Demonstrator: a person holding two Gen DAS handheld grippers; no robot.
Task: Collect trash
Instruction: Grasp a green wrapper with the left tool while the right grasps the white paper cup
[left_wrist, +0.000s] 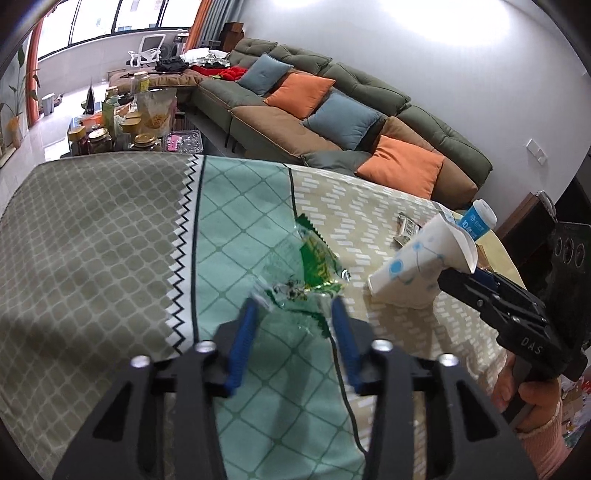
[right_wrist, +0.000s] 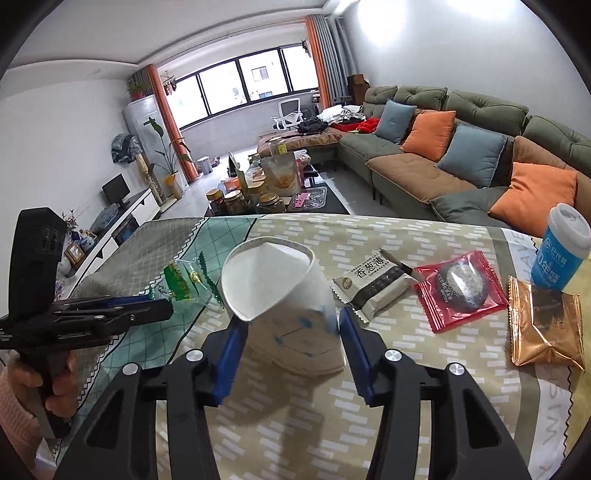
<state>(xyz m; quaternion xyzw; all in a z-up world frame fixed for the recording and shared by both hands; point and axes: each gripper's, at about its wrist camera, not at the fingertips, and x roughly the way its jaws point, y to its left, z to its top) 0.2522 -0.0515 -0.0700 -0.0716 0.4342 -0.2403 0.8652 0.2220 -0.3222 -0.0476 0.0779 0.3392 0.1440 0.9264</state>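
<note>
Your left gripper stands with jaws apart around the near end of the green wrapper, pads not visibly pressing. Wrapper's long axis runs straight ahead, left of the crushed paper cup, which your right gripper clamps.

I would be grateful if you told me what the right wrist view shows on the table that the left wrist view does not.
Only the right wrist view shows the red plastic snack packet and the crinkled gold foil packet. Only the left wrist view shows the right gripper from outside, at the squashed white paper cup. Both share that cup, the torn green and clear plastic wrapper, the blue lidded cup and the patterned tablecloth.
</note>
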